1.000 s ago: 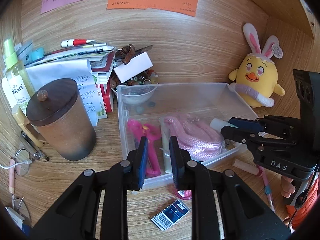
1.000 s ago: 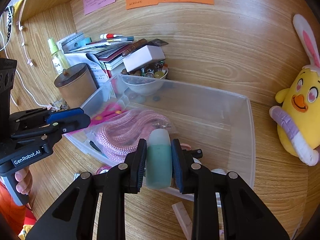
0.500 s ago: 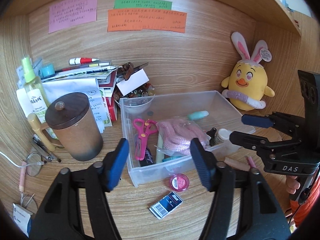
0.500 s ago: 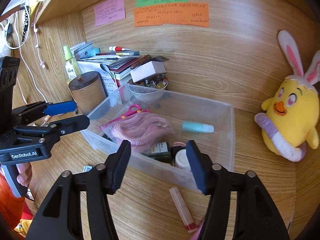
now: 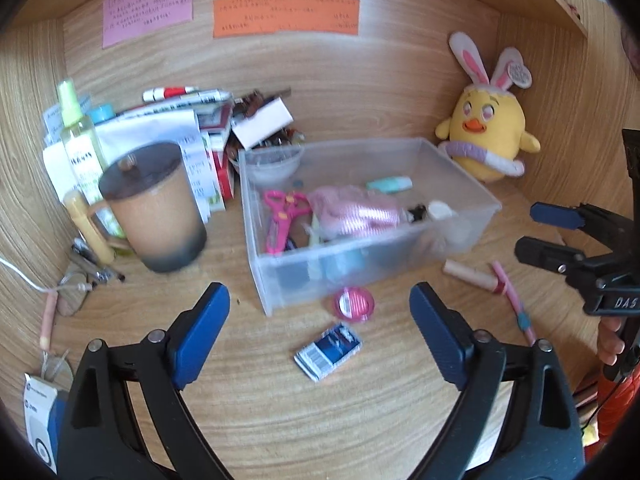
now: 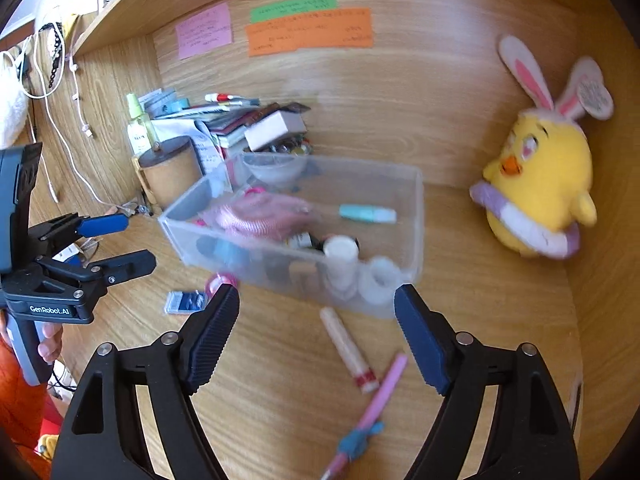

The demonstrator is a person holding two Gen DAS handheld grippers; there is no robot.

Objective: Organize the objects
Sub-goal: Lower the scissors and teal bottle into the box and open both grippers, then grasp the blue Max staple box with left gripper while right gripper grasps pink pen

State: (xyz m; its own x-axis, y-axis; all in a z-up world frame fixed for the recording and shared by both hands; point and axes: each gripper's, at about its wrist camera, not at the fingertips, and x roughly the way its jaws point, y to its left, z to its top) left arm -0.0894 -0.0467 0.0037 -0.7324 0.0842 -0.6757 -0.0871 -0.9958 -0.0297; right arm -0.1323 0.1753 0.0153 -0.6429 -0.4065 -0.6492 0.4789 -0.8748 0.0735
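Left gripper (image 5: 320, 320): jaws spread wide with nothing between them; it hangs above the bare wooden desk (image 5: 360, 420) in front of the bin.
Right gripper (image 6: 316, 328): jaws wide apart and holding nothing, above the desk on the near side of the bin.
Clear plastic bin (image 5: 472, 184): centre of the left wrist view, toward 12 o'clock from the left gripper.
Bin contents: pink scissors (image 5: 280, 216) at the 9 o'clock end, pink rope bundle (image 5: 352, 212) in the middle, teal tube (image 5: 390, 184) lying flat toward the far wall at 1 o'clock, small bottles at the 3 o'clock end, blurred.
Pink round case (image 5: 354, 304): on the desk just outside the bin's near wall.
Blue packet (image 5: 329, 351): flat on the desk, at 6 o'clock from the pink case.
Beige stick (image 6: 349, 350): on the desk in the right wrist view, between the right jaws and near the bin.
Pink pen (image 6: 370, 408): slanted, just beside the beige stick toward 5 o'clock.
Lidded brown cup (image 5: 154, 208): at 9 o'clock from the bin.
Chick plush (image 5: 486, 136): at 2 o'clock from the bin, against the back panel.
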